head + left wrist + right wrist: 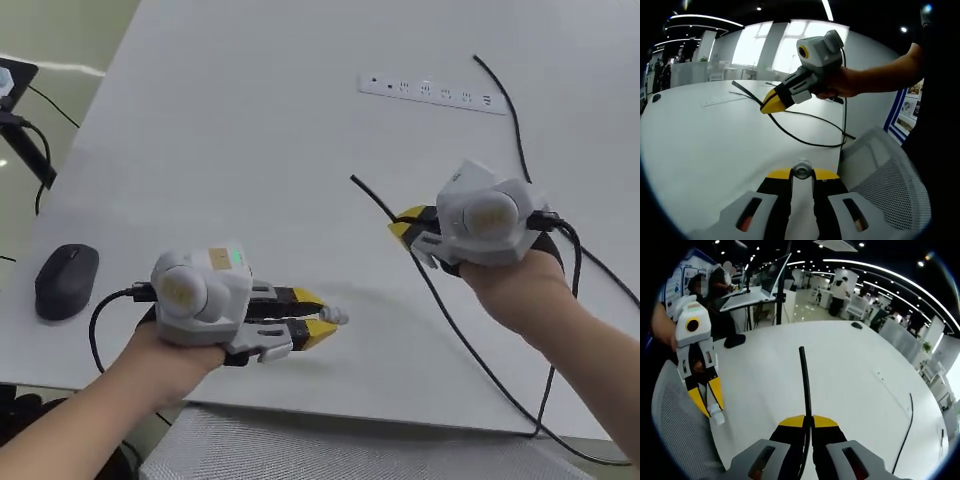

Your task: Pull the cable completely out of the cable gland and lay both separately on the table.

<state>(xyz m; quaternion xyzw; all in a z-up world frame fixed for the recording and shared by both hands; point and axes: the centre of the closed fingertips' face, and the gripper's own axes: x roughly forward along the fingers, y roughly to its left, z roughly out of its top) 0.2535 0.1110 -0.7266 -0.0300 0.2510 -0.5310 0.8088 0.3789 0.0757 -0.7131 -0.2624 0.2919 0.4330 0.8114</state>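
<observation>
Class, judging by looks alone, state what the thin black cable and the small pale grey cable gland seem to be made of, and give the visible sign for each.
The thin black cable probably has a rubber or plastic sheath with a matte finish: it bends in loose curves and shows no glint. The small pale grey cable gland is likely smooth moulded plastic with a slight sheen, but it is too small to be sure.

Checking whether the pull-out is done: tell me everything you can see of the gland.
The gland is a small, round, pale grey piece, plastic by its look. The left gripper is shut on it, its yellow tips clamping its sides, and the gland sticks out past them. It sits low over the table near the front edge; I cannot tell whether it touches. No cable passes through it: the black cable is apart, in the right gripper.
</observation>
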